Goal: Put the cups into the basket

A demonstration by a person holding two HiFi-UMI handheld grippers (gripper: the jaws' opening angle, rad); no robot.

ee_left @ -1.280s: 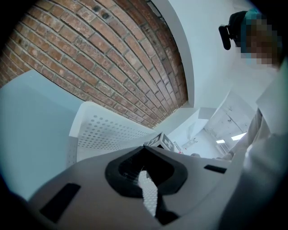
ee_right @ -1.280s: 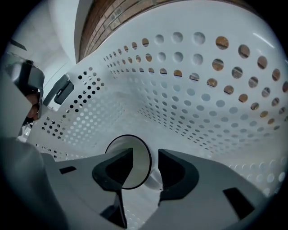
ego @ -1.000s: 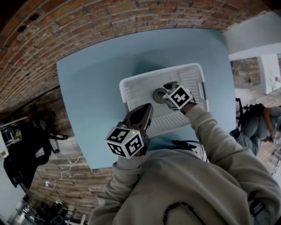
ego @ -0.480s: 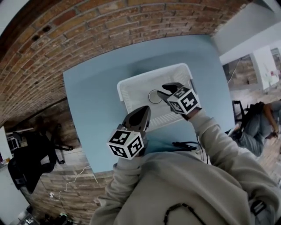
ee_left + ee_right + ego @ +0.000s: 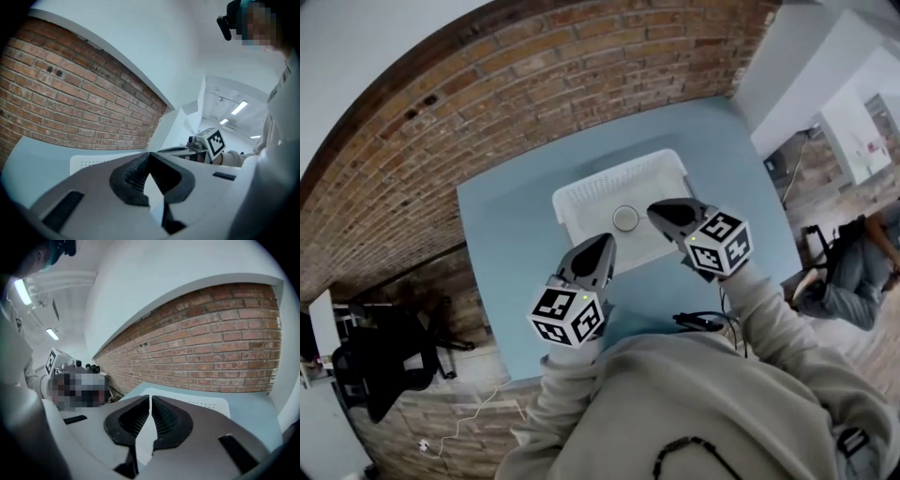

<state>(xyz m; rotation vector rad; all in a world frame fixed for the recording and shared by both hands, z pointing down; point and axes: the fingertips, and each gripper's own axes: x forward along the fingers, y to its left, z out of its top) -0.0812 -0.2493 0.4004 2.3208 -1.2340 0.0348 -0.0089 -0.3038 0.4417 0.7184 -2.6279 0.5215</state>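
A white perforated basket stands on the pale blue table. One round grey cup sits inside it, with no gripper touching it. My right gripper hangs above the basket's right half, lifted off the cup. Its jaws have just been closing and now stand together with nothing between them. Over the basket's near edge hovers my left gripper, its tips meeting and empty. The basket's rim shows behind the jaws in both gripper views.
A brick wall runs along the table's far side. A black cable lies at the table's near edge by my right sleeve. A dark chair stands on the floor at left, and a seated person is at far right.
Both grippers have risen away from the basket. The right one came off the cup, which stays in the basket, and drew back to the right. The view has tilted up toward the wall.
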